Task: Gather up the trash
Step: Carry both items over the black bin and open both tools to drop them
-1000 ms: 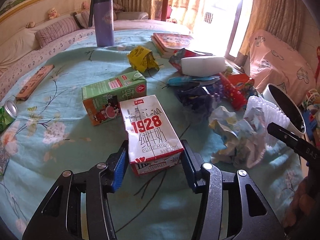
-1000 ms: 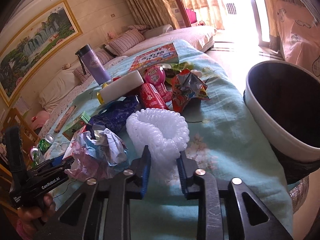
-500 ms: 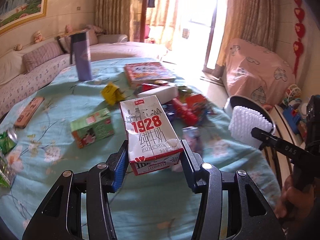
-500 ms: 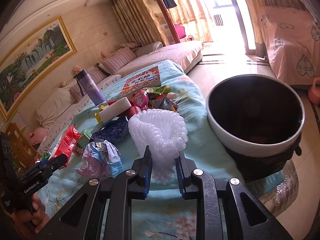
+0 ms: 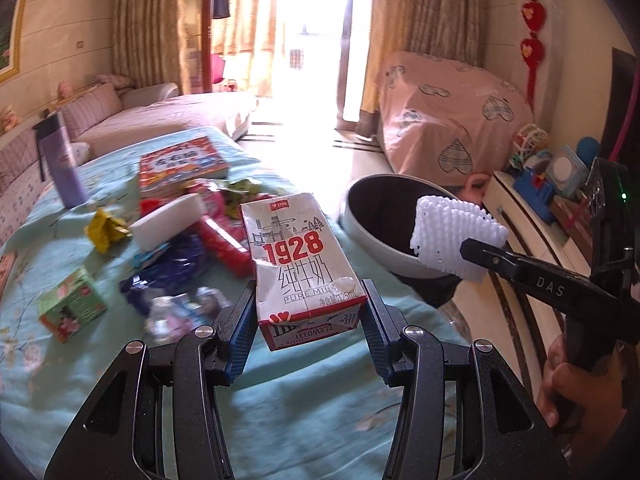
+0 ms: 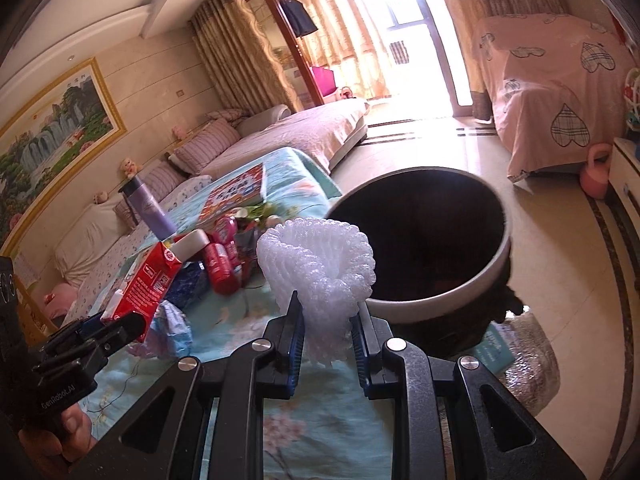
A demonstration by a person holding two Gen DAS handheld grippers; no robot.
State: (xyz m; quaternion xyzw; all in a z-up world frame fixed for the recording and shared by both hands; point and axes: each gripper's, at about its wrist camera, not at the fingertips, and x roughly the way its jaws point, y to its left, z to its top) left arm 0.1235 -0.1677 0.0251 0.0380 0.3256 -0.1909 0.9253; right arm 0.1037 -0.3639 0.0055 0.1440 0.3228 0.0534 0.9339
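Left wrist view is showing a big table with a blue flowery cloth (image 5: 304,412) lying under the fingers, its edge curving off to their right. Past that edge the shiny floor (image 5: 304,148) is wide and bare, running to the bright door. A round trash bin (image 5: 362,228) with a white rim and dark inside is standing just off the table edge, ahead and right of the fingers. A heap of wrappers and packets (image 5: 192,236) is lying ahead and left of them.

The left gripper (image 5: 308,320) is squeezing a milk carton (image 5: 296,256) marked 1928 between its blue pads, holding it clear above the cloth.

The right gripper (image 6: 328,344) is pinching a white foam net (image 6: 320,260) with its fingers close together. The net is sitting in front of the bin's rim (image 6: 436,304), and the dark opening is lying just ahead and right of those fingers. A hand (image 5: 576,384) is gripping that tool's handle.
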